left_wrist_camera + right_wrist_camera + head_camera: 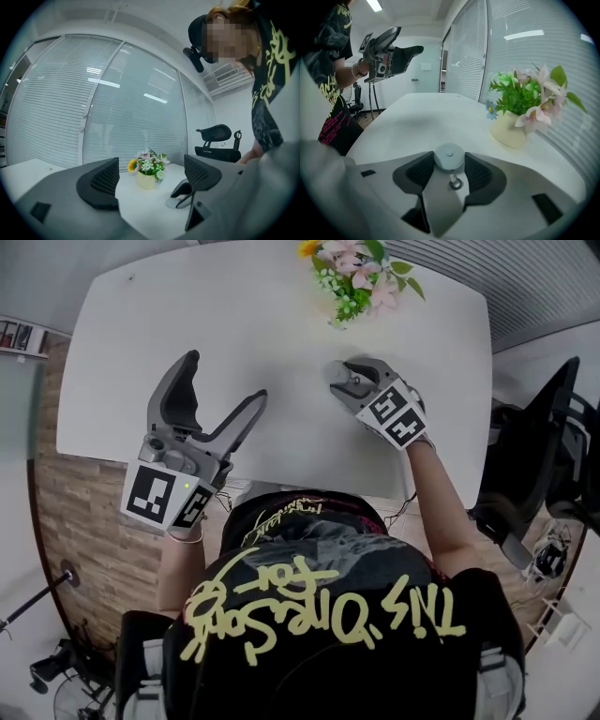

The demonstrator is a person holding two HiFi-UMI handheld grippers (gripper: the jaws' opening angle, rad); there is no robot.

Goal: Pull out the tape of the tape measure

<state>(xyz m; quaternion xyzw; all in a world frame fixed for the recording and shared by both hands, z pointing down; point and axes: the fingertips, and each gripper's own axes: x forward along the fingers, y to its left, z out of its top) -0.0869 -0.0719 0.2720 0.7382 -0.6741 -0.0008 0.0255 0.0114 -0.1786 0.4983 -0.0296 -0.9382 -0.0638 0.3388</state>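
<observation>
The right tool (449,169) is clamped on the tape measure (449,157), its two dark ribbed pads pressing the small round grey case from either side as it sits on the white tabletop (272,324). A little metal ring (455,183) lies at the case's near edge, on the side facing back along the tool; it looks to be the tape's pull end, and no length of tape shows drawn out from it. The left tool (225,379) is held up off the tabletop, well apart from the case, jaws spread wide with nothing between them. Past the case, near the tabletop's far edge, stands a cream pot of artificial flowers (511,129), and beyond that a wall of glass with blinds. An office chair (216,140) is parked off to one side.

By the look of it the job is at its opening stage: the case is secured, but the tape itself is untouched. What is left is for the free left tool to come across, take hold of the ring and draw the tape out while the right tool keeps the case steady.
</observation>
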